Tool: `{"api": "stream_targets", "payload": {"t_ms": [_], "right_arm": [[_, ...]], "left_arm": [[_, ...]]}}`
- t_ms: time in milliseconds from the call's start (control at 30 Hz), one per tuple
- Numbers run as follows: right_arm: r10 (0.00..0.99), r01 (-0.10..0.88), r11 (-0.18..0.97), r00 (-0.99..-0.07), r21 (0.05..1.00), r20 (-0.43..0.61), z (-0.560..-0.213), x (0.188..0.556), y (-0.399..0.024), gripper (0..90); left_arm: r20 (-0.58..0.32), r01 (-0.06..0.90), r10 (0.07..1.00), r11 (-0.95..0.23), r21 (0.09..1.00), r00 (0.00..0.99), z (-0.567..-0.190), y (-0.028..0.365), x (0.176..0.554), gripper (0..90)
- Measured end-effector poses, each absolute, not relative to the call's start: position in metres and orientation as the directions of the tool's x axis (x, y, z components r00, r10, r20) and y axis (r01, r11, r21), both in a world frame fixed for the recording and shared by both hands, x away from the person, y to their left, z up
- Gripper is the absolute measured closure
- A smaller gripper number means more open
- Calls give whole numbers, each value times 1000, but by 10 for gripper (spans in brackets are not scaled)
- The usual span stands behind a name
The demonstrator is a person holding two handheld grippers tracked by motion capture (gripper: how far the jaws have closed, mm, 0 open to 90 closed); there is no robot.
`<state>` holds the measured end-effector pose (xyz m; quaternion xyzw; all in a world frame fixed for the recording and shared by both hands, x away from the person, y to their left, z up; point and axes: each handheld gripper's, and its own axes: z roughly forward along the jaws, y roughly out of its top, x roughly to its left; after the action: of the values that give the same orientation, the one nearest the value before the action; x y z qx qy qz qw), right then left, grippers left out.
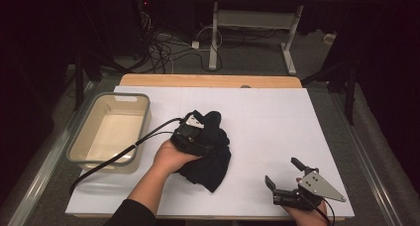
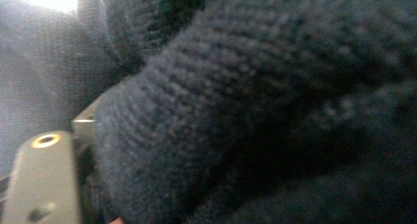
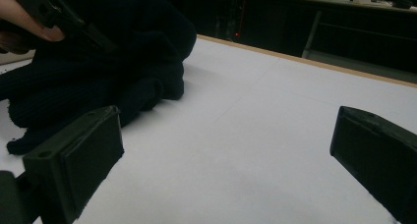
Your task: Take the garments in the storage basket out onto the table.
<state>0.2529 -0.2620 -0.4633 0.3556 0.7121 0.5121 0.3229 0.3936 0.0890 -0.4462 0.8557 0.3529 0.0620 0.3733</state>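
A black knit garment [image 1: 214, 159] lies bunched on the white table cover [image 1: 267, 112], left of centre. My left gripper [image 1: 194, 127] rests on top of it with its jaws pushed into the folds, a hand behind it. In the left gripper view, ribbed black knit [image 2: 255, 106] bulges between the jaws. One finger [image 2: 44, 180] stands far to the left and the other is hidden by cloth. My right gripper [image 1: 281, 170] lies near the front right edge, open and with nothing in it. Past its wide-set jaws, the right gripper [image 3: 236, 150] looks onto the garment [image 3: 98, 76].
A shallow beige plastic bin [image 1: 79, 137] stands at the left edge of the table. The left gripper's cable [image 1: 124, 151] trails over the bin's near corner. Bare white cover stretches across the right half. Beyond the table are desk legs and floor cables.
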Motion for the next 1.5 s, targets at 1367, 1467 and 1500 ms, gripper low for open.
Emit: {"api": "stream_targets", "payload": {"t_ms": [1367, 1467, 1500], "right_arm": [[807, 174, 276, -576, 945, -130, -469, 251, -235, 0], [794, 176, 279, -595, 944, -124, -469, 253, -228, 0], [790, 174, 284, -599, 943, -127, -469, 253, -226, 0]], "left_arm": [[-220, 410, 680, -129, 903, 699, -468, 166, 283, 0], [-238, 416, 681, -106, 903, 692, -473, 174, 271, 0], [-238, 416, 688, -102, 903, 686, -476, 178, 267, 0]]}}
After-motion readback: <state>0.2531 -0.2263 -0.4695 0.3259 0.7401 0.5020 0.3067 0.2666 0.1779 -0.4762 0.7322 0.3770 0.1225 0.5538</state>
